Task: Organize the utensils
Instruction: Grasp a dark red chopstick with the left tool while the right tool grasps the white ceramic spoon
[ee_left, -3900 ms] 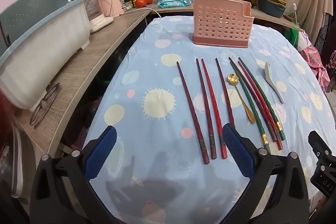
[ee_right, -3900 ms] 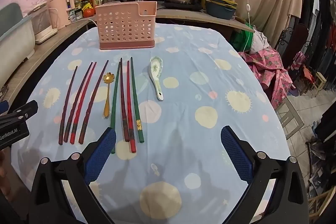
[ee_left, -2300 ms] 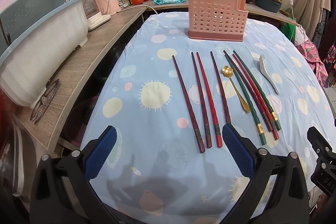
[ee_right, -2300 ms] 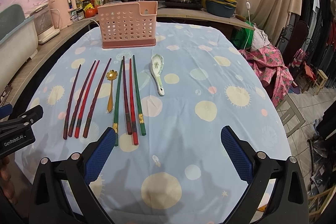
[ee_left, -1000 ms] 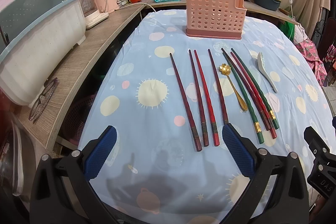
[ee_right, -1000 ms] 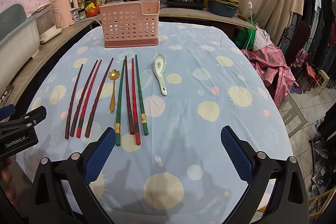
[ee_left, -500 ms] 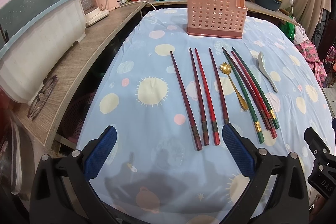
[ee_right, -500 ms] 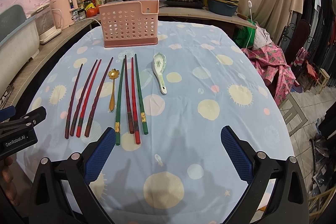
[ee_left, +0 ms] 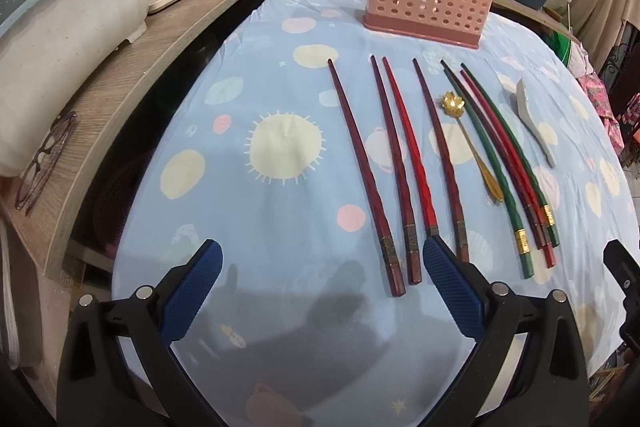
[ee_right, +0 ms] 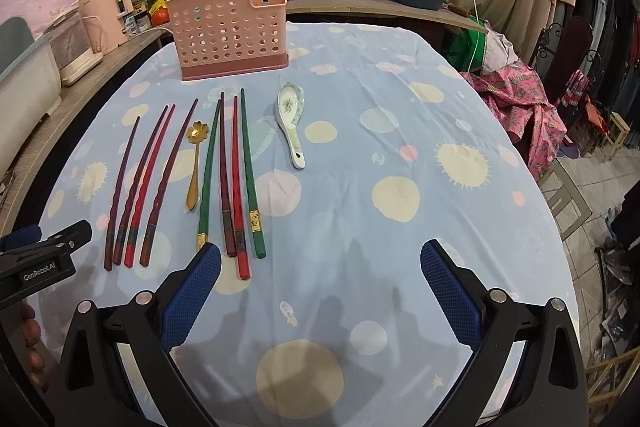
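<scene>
The left gripper (ee_left: 318,269) hung with fingers spread and empty over the table's (ee_left: 280,227) near edge, the handle ends of the dark red chopsticks (ee_left: 394,171) just ahead of its right fingertip. The right gripper (ee_right: 320,271), likewise spread and empty, had the green and red chopsticks (ee_right: 236,179) ending at its left fingertip. The pink holder (ee_right: 230,35) stood toward the far edge.

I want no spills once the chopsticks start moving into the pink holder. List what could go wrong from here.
1. The chopsticks lie close together, some touching, so closing on one may drag or roll a neighbour.
2. The gold spoon sits between the two groups and could get knocked.
3. The pink holder looks light and stands free on a loose tablecloth; a chopstick pushed against its wall might tip or slide it.
</scene>
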The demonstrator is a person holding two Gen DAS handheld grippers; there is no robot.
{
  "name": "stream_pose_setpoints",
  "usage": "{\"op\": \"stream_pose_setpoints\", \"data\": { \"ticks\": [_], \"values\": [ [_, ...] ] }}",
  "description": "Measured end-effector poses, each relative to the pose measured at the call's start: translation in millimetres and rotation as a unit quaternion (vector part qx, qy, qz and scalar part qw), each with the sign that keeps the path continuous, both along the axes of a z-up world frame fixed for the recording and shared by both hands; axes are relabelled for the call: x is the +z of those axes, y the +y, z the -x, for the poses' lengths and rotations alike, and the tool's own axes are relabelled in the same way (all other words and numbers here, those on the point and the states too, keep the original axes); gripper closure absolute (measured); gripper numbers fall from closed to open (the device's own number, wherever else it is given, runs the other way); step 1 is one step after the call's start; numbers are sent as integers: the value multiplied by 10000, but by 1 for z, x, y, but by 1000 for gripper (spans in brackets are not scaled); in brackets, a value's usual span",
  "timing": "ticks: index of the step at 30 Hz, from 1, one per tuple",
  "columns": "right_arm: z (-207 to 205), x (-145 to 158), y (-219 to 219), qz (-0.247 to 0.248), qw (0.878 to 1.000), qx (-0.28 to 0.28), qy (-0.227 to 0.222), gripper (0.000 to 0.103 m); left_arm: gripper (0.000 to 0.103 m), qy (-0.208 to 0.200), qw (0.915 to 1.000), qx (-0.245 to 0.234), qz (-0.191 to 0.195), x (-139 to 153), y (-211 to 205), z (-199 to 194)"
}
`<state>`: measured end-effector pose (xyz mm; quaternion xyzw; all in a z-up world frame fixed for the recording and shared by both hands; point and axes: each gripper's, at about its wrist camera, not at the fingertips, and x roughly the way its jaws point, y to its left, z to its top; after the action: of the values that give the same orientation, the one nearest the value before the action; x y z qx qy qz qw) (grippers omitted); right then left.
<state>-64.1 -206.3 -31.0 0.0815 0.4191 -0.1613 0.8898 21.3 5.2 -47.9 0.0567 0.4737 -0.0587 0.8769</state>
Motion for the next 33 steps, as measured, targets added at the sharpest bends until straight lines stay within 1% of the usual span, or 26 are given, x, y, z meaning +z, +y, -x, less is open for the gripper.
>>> {"op": "stream_pose_setpoints", "data": {
  "ticks": [1,3,4,6,8,10,11,13,15,20,21,22,23,24,25,26,27,28,29,30,31,33],
  "values": [
    [-2,-2,-1,-8,10000,-3,23,7,8,51,10000,21,-1,-3,0,-2],
    [-6,-4,-3,-14,10000,-18,55,7,13,172,9998,52,39,-10,2,-9],
    [-8,-6,-4,-24,10000,-27,66,7,18,233,9997,62,66,-13,3,-11],
    [-12,-7,-7,-44,10000,-30,82,7,23,316,9994,61,108,-18,5,-16],
    [-16,-8,-9,-55,9999,-30,86,7,31,369,9992,17,135,-20,5,-17],
    [-22,-9,-11,-62,9999,-30,99,8,34,383,9991,-45,179,-20,4,-18],
    [-26,-10,-12,-76,9999,-25,109,10,38,381,9990,-90,195,-19,3,-18],
    [-32,-11,-14,-97,9999,-17,122,14,43,403,9988,-176,236,-18,0,-18],
    [-39,-11,-16,-112,9999,-1,114,17,43,426,9985,-234,251,-18,-4,-18],
    [-53,-9,-20,-113,9999,-6,61,18,43,504,9982,-246,198,-23,-7,-21],
    [-55,-10,-20,-113,9999,-2,62,19,43,506,9983,-235,180,-24,-6,-22],
    [-58,-11,-21,-130,9999,12,66,20,46,488,9984,-244,158,-24,-6,-22],
    [-60,-12,-21,-155,9999,16,75,23,52,475,9985,-242,133,-24,-5,-21],
    [-63,-13,-23,-180,9998,15,89,26,54,471,9985,-244,128,-23,-4,-21],
    [-66,-15,-24,-214,9997,16,107,28,61,469,9985,-246,132,-23,-2,-21],
    [-69,-16,-25,-248,9996,17,125,33,70,473,9985,-240,150,-22,0,-21],
    [-73,-17,-27,-288,9995,15,136,37,74,486,9983,-244,192,-21,3,-21],
    [-76,-19,-29,-326,9994,10,133,39,80,499,9982,-251,235,-21,5,-22],
    [-80,-19,-30,-344,9993,9,134,44,87,521,9979,-249,296,-20,8,-22],
    [-83,-20,-31,-354,9993,18,132,48,90,543,9976,-256,338,-20,10,-22],
    [-88,-21,-32,-360,9993,28,131,51,94,563,9973,-264,379,-20,12,-22],
    [-96,-23,-33,-407,9991,65,122,60,94,592,9969,-273,447,-20,14,-23]
  ]
}}
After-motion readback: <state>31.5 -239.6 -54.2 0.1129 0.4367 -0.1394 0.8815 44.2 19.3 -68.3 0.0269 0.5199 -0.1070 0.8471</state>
